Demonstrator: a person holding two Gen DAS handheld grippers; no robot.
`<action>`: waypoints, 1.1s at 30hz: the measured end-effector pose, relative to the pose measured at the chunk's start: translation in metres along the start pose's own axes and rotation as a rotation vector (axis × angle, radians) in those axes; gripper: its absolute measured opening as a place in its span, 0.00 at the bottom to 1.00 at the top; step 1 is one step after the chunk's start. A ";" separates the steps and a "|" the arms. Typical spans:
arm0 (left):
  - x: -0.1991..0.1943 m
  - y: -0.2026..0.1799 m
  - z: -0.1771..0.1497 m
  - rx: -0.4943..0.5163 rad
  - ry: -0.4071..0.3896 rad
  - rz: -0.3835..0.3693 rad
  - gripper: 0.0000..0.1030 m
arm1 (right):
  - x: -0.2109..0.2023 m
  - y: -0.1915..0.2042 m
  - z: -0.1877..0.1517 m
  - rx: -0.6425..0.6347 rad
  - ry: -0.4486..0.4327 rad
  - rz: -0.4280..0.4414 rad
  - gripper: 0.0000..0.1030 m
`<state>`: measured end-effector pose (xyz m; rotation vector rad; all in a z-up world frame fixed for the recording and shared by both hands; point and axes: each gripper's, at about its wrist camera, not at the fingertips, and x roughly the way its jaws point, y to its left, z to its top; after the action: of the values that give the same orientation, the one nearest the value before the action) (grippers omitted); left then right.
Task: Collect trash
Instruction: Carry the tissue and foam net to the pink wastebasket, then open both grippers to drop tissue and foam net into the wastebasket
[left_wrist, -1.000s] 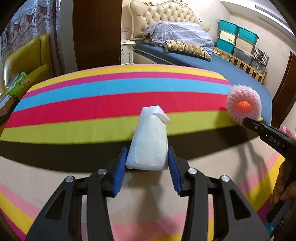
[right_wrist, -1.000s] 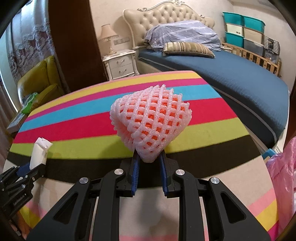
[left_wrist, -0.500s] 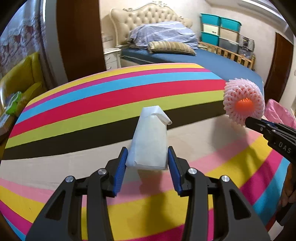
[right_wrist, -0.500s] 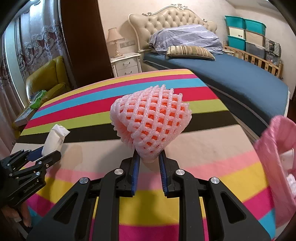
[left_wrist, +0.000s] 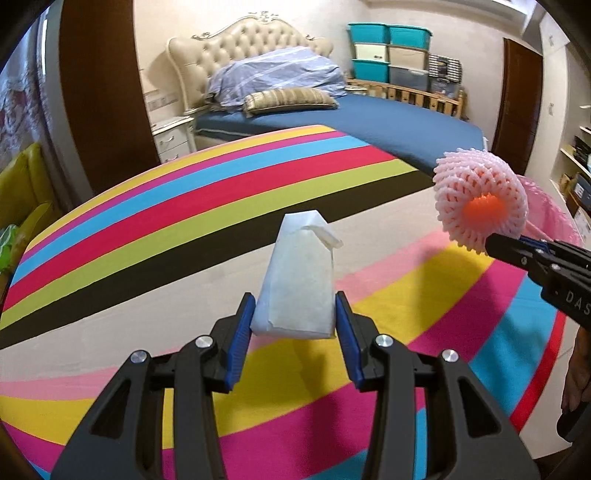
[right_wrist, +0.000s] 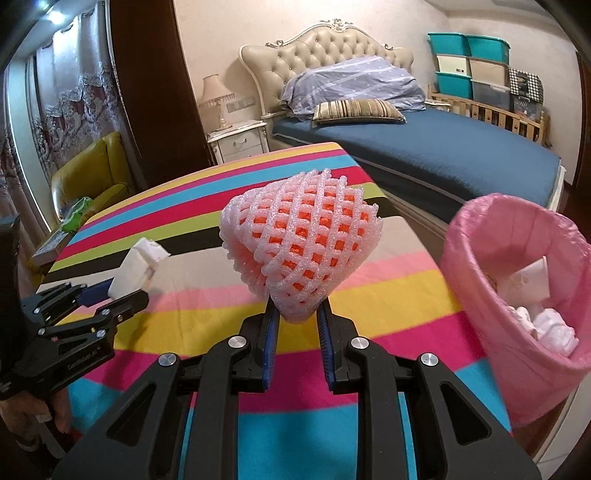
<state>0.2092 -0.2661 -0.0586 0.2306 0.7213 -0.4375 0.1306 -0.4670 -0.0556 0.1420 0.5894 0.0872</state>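
Fingers (left_wrist: 246, 325) of the left gripper (left_wrist: 294, 325) clamp a white folded paper packet (left_wrist: 297, 280) by its lower edges; right gripper (right_wrist: 295, 325) pinches the narrow tip of a pink foam net sleeve (right_wrist: 301, 243) with orange showing inside. Both are held above the striped tablecloth (left_wrist: 155, 236). Pink-lined trash bin (right_wrist: 517, 280), holding white scraps, stands just right of the sleeve. Blue bed (right_wrist: 443, 155) behind.

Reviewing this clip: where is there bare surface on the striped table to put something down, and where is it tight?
The striped table is bare between the two grippers and back to its far edge by the bed. It is tight at the right edge, where the pink-lined bin stands, partly filled with white scraps.
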 end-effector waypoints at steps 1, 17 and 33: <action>0.000 -0.003 0.001 0.007 -0.003 -0.007 0.41 | -0.003 -0.003 -0.002 0.002 -0.001 -0.002 0.20; 0.003 -0.084 0.028 0.146 -0.008 -0.176 0.41 | -0.058 -0.073 -0.011 0.091 -0.083 -0.097 0.20; 0.029 -0.219 0.107 0.282 -0.047 -0.393 0.41 | -0.087 -0.188 -0.006 0.221 -0.119 -0.315 0.20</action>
<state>0.1905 -0.5061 -0.0121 0.3435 0.6572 -0.9196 0.0628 -0.6625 -0.0426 0.2647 0.4950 -0.2907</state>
